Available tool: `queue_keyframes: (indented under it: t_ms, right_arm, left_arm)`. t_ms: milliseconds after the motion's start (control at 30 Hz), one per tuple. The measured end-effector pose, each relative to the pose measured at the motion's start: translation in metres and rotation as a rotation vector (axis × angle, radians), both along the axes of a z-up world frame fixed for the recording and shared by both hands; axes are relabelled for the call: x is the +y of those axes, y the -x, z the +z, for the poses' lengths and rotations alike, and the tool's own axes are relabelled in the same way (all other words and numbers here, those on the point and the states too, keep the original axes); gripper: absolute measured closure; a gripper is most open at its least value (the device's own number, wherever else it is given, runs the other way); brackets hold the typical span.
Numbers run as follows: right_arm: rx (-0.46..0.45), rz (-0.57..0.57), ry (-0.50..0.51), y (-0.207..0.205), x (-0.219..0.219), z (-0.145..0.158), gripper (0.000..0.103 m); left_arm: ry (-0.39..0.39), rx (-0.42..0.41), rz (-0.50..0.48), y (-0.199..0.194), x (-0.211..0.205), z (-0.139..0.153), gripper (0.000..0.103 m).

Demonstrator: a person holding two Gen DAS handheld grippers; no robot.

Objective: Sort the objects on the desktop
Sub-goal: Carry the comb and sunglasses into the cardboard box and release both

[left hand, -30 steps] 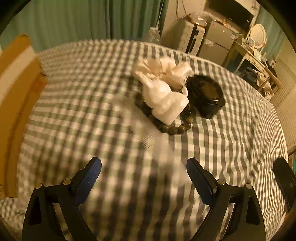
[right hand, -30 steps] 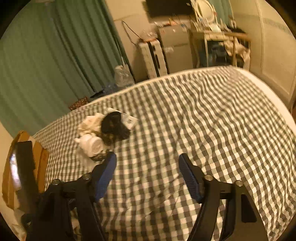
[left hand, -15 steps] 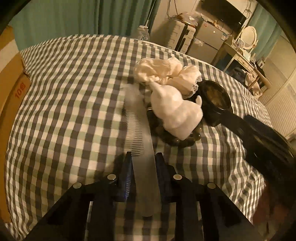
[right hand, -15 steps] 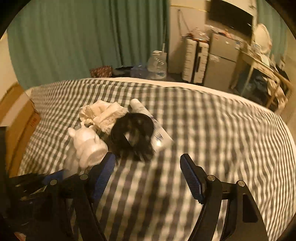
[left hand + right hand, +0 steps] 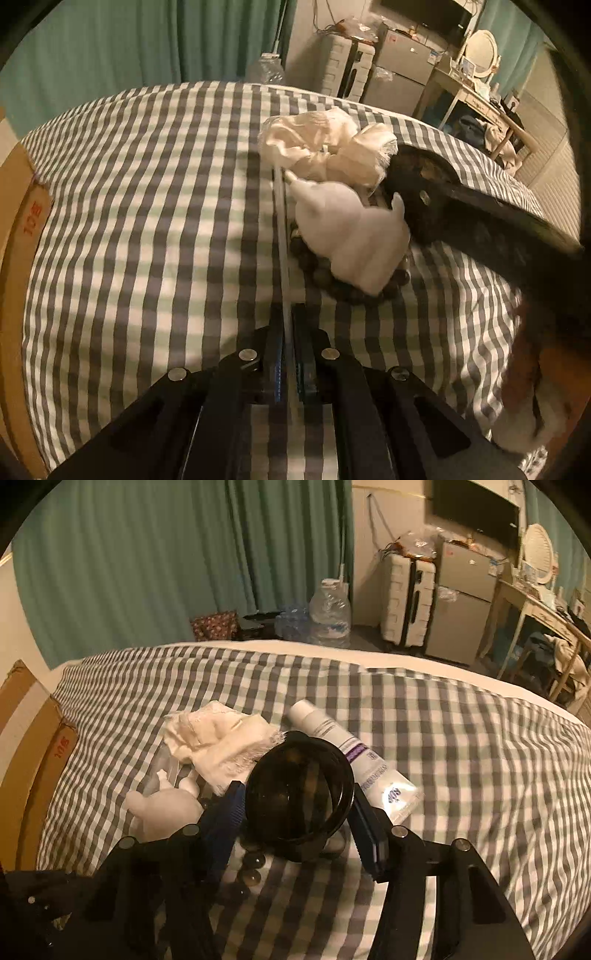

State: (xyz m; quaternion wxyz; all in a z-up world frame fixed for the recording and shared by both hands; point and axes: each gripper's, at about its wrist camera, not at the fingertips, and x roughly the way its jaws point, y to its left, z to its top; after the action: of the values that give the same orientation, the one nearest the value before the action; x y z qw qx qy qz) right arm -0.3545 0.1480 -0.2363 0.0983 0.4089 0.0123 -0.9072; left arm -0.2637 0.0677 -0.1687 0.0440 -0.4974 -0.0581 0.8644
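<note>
Comb point(image 5: 281, 236) stands edge-on, clamped in the left gripper point(image 5: 288, 354), its long axis running up mid-frame beside the white figurine point(image 5: 347, 236). Right gripper point(image 5: 299, 812) straddles the dark jar point(image 5: 299, 794) at centre on the bed point(image 5: 461, 746), jaws closing around it.
</note>
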Motion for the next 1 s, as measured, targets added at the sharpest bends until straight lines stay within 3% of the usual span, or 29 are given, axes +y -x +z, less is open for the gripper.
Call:
queue_keyframes:
  t_ms: [300, 533, 800, 1000]
  right_arm:
    - [-0.033, -0.087, 0.094, -0.057, 0.033, 0.022, 0.048]
    - [-0.058, -0.130, 0.191, -0.118, 0.042, 0.037, 0.048]
    - [-0.004, -0.076, 0.188, -0.169, -0.004, 0.088, 0.048]
    - [0.064, -0.003, 0.170, -0.203, -0.052, 0.134, 0.048]
  left_arm:
    - [-0.047, -0.018, 0.017, -0.017, -0.008, 0.014, 0.100]
    - [-0.073, 0.031, 0.043, -0.055, -0.028, 0.049, 0.100]
    - [-0.103, 0.129, 0.019, -0.100, -0.060, 0.102, 0.100]
    - [-0.149, 0.145, 0.006, -0.105, -0.089, 0.148, 0.100]
